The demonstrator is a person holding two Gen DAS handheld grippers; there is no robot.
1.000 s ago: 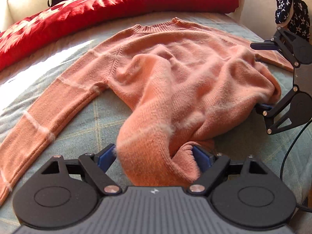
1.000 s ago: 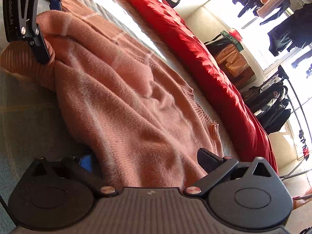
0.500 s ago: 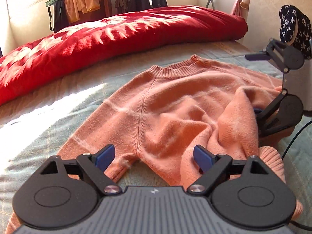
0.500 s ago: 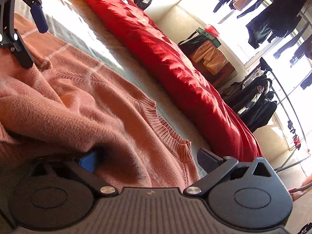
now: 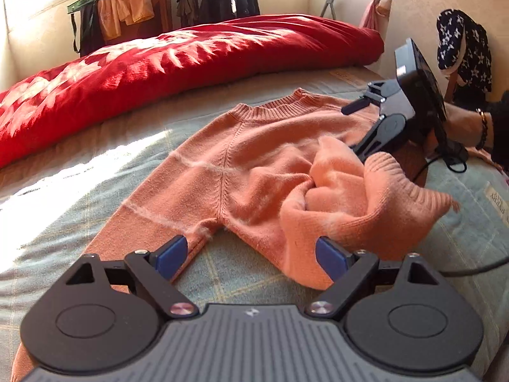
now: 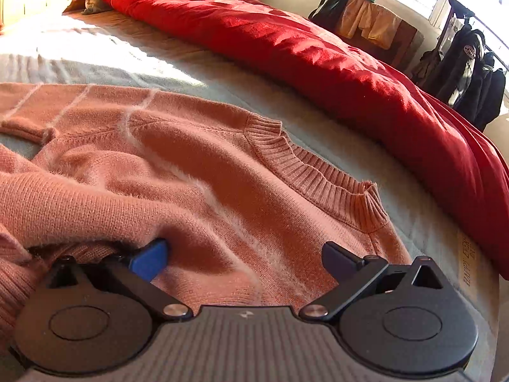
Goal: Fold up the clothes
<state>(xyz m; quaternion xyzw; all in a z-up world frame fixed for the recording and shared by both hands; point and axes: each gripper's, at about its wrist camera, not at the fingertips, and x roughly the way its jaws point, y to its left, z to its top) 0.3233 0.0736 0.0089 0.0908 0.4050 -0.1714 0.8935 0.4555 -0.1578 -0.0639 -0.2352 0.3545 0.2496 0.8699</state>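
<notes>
A grey-green checked bed cover [image 5: 79,197], a red quilt [image 5: 159,63] behind, clothes hanging by the window.
The pink sweater [image 5: 254,165] lies on the cover; left gripper [image 5: 251,256] jaws apart over its lower edge, right gripper [image 6: 245,258] jaws apart over the collar area.

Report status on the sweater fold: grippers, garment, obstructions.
Left hand-held gripper open, empty. Right hand-held gripper open over the sweater. Sweater bunched on the bed, collar flat. Red duvet lies clear behind.

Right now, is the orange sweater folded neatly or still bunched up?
Bunched up. The orange sweater has one side heaped in loose folds; its other sleeve lies spread on the bed.
</notes>
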